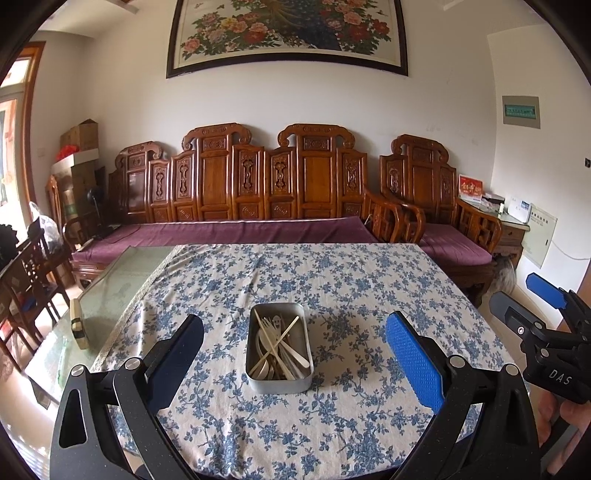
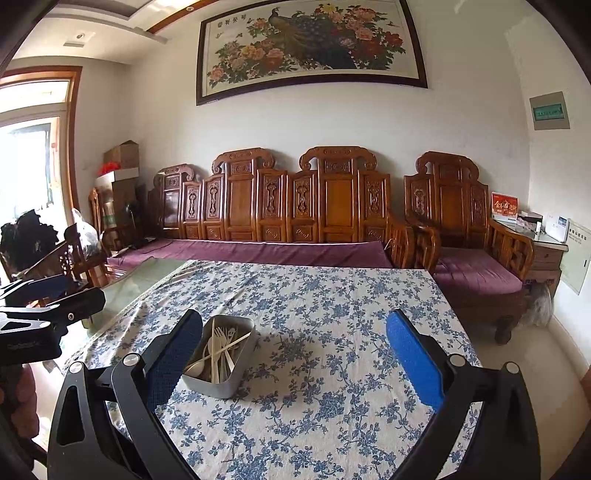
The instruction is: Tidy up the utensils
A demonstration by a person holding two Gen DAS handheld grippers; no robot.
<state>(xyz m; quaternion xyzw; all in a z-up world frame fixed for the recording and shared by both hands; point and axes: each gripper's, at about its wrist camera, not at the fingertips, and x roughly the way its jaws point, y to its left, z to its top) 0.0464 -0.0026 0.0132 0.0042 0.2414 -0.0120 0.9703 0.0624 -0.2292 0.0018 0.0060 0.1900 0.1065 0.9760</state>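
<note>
A rectangular metal tin (image 1: pixel 279 347) stands on the flower-printed tablecloth (image 1: pixel 332 280), around the middle of the table's width and nearer its near edge than its far edge. Inside lies a loose heap of pale utensils (image 1: pixel 277 345): a fork, several spoons and thin sticks crossing one another (the exact count cannot be told). The same tin (image 2: pixel 219 360) appears in the right wrist view, its contents (image 2: pixel 218 350) leaning across each other.

The left gripper (image 1: pixel 294 363) hovers above the near edge of the table, its jaws spread wide with the tin between them in the view, touching neither finger. The right gripper (image 2: pixel 294 363) is likewise spread wide and holds nothing; the tin sits just beside its left finger (image 2: pixel 173 362), partly hidden by it.

The cloth leaves the table's left edge uncovered, showing a glass top (image 1: pixel 110 291). Beyond the far edge stands a carved wooden sofa (image 1: pixel 258 177) with purple cushions, and above it hangs a framed painting (image 1: pixel 288 33) of flowers.
</note>
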